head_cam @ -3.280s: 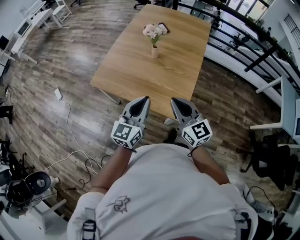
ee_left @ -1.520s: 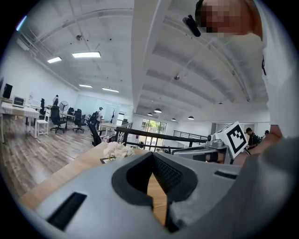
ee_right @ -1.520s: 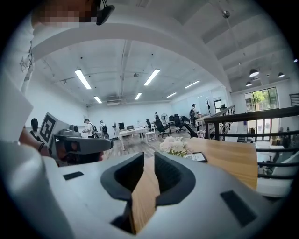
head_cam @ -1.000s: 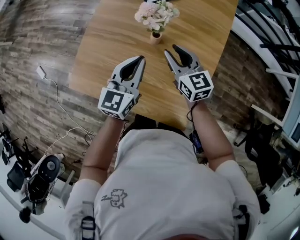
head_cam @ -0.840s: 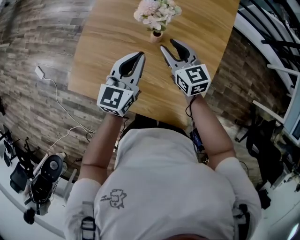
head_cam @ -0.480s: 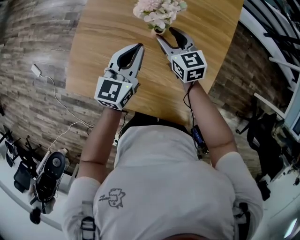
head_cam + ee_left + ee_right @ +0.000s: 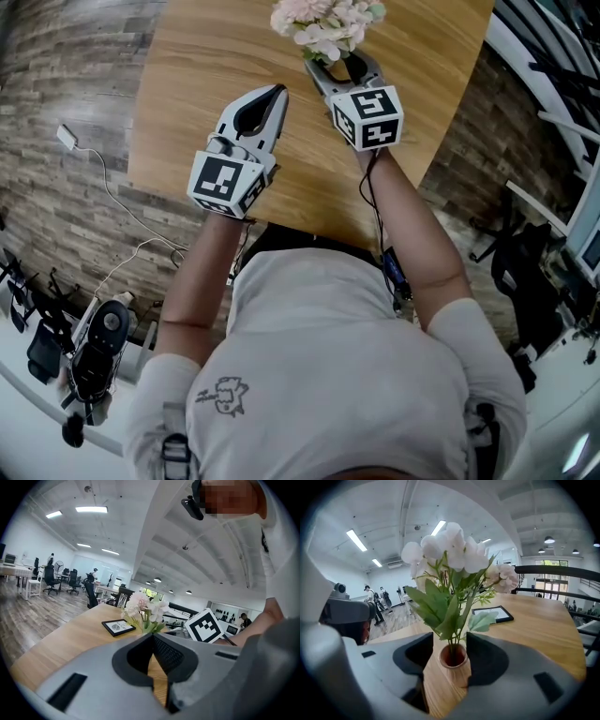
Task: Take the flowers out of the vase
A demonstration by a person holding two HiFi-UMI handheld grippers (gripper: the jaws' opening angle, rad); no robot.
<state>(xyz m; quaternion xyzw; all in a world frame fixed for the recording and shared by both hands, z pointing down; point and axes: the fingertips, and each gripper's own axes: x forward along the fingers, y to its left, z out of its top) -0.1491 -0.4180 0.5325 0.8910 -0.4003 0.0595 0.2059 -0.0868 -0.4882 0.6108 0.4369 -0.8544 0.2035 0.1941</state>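
A bunch of pale pink and white flowers (image 7: 328,23) with green leaves stands in a small tan vase (image 7: 453,660) on the wooden table (image 7: 216,56). My right gripper (image 7: 339,64) is at the vase, its jaws opening, one on each side of the vase neck under the blooms (image 7: 454,550). A gap shows on the left side; on the right the jaw is close against it. In the head view the vase is hidden by flowers and gripper. My left gripper (image 7: 277,91) hovers over the table to the left, shut and empty, with the flowers (image 7: 143,606) ahead of it.
A small black picture frame (image 7: 492,613) lies on the table behind the vase. The table's near edge runs below my grippers. On the plank floor lie a white cable (image 7: 103,187) and an adapter (image 7: 67,136). A dark railing (image 7: 544,66) is at the right.
My right gripper went forward and down to the vase while its jaws spread wide around it. The left gripper dropped slightly toward the table and stayed shut.
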